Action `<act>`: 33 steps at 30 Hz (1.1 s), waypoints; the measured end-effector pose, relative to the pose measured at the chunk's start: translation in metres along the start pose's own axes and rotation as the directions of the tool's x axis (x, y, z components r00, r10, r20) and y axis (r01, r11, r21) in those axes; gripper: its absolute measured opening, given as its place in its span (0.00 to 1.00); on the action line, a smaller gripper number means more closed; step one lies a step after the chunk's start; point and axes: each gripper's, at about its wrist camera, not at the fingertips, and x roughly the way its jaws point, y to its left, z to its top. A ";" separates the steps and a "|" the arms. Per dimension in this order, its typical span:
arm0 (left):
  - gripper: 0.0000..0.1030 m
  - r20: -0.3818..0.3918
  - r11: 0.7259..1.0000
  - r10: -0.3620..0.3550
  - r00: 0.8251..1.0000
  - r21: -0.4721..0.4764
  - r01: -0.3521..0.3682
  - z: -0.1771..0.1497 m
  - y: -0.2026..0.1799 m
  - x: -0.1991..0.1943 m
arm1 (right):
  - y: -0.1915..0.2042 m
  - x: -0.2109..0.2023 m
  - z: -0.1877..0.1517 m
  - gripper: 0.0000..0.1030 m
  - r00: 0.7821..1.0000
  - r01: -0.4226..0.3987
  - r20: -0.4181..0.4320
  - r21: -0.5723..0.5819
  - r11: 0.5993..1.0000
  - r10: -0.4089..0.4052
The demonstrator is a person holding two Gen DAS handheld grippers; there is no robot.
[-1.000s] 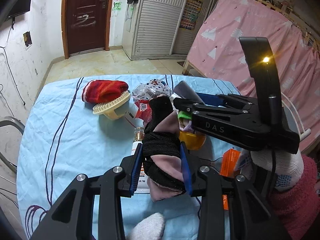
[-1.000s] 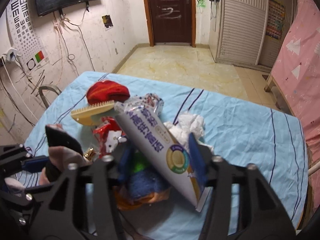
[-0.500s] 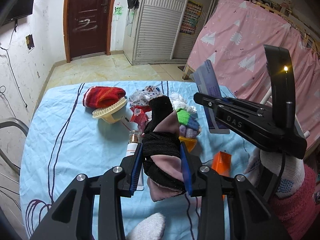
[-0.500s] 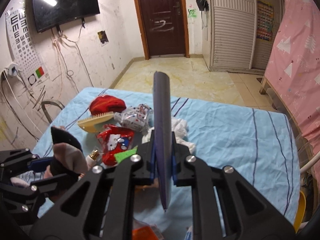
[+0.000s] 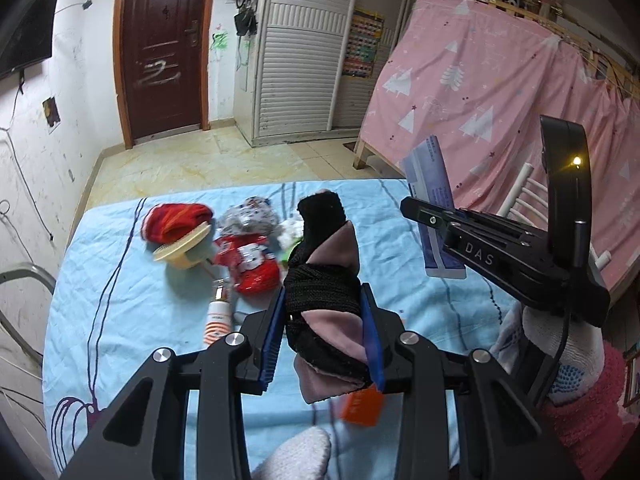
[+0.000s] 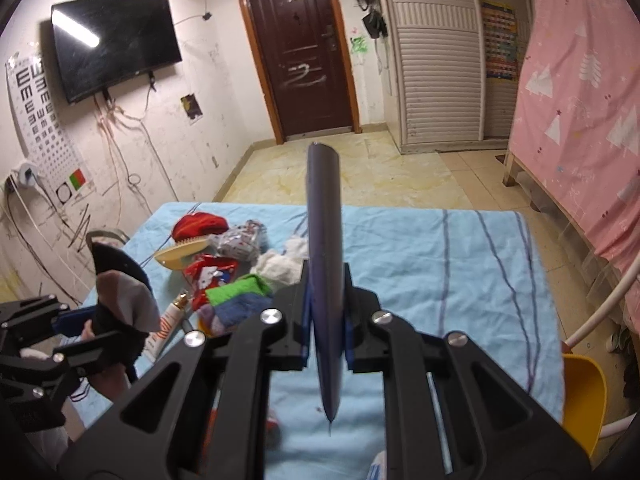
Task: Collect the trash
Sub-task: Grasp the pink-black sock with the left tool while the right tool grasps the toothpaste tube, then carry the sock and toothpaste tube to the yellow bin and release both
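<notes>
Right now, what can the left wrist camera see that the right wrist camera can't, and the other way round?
Only the left wrist camera shows the orange box on the blue sheet and the printed face of the flat blue packet.

Only the right wrist camera shows the black wall television, the eye chart and the yellow bin.

Both show the black-and-pink sock clamped in the left hand-held gripper, the red knitted hat and the brown door.

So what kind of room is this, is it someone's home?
Most likely a lived-in room at home, a bedroom or living space: a wall-mounted TV, a bunk bed behind a pink curtain, and a louvred wardrobe beside the wooden door.
</notes>
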 end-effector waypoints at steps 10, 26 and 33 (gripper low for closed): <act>0.26 0.011 0.998 -0.028 1.000 0.061 0.027 0.009 -0.055 0.008 | -0.067 -0.040 -0.021 0.12 0.997 0.045 0.054 0.112 0.993 -0.051; 0.26 -0.046 0.977 -0.115 0.992 0.175 0.122 0.031 -0.161 0.051 | -0.169 -0.088 -0.065 0.12 0.985 0.122 0.086 0.282 0.952 -0.151; 0.26 -0.082 0.956 -0.155 0.984 0.239 0.171 0.032 -0.213 0.074 | -0.212 -0.095 -0.089 0.12 0.977 0.171 0.058 0.356 0.919 -0.204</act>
